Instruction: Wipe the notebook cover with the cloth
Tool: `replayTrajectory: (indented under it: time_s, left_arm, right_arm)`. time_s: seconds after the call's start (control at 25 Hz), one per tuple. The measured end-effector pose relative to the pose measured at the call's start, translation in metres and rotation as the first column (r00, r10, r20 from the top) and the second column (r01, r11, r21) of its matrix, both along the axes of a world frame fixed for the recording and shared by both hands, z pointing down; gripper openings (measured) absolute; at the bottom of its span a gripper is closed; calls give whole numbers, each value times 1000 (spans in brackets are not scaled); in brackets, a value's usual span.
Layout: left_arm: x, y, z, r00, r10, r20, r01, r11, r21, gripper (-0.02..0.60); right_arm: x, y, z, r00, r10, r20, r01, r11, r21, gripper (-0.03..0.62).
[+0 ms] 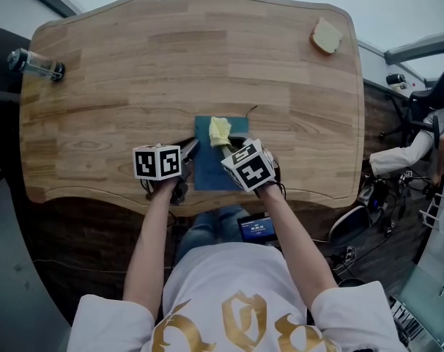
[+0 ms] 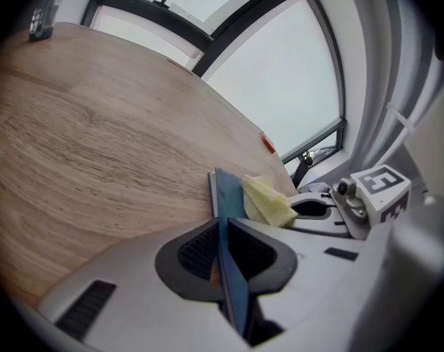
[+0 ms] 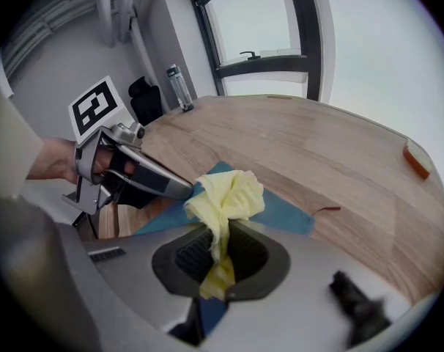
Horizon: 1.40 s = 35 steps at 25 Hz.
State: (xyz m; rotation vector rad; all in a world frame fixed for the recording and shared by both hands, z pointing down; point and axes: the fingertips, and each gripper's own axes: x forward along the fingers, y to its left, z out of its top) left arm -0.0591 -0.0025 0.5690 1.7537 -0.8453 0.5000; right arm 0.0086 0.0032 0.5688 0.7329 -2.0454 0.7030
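Note:
A blue notebook lies flat near the table's front edge, with a crumpled yellow cloth resting on its cover. My left gripper is shut on the notebook's left edge, and the cover's edge runs between its jaws. My right gripper is shut on the cloth, which bunches out ahead of its jaws over the notebook. In the right gripper view the left gripper touches the notebook just left of the cloth. The cloth also shows in the left gripper view.
The wooden table carries a clear bottle at its far left and a tan sponge-like piece at its far right. A thin red bookmark ribbon sticks out of the notebook. Another person sits right of the table.

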Motion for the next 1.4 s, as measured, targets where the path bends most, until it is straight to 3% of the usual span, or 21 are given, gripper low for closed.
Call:
replayTrajectory:
  time_s: [0.4,0.92,1.16,1.4]
  left_arm:
    - [1,0,0,1000,1,4,-1,1000,3,48]
    - [0,0,0,1000,-3,2,3,1000,2,48]
    - [0,0,1,1000,-3,3,3,1000,3,48]
    - [0,1,1,1000,-3,2,3,1000,4,48]
  right_arm:
    - [-17,20,-1,998,-40,46,41,999,-22,41]
    - [-29,58,-1,985,-157,75,163,983,-87,41]
    - [-26,68,-1,983,-160,94,171,979,-115,41]
    - [-22,79,-1,980,-184,75,191,977,-94,41]
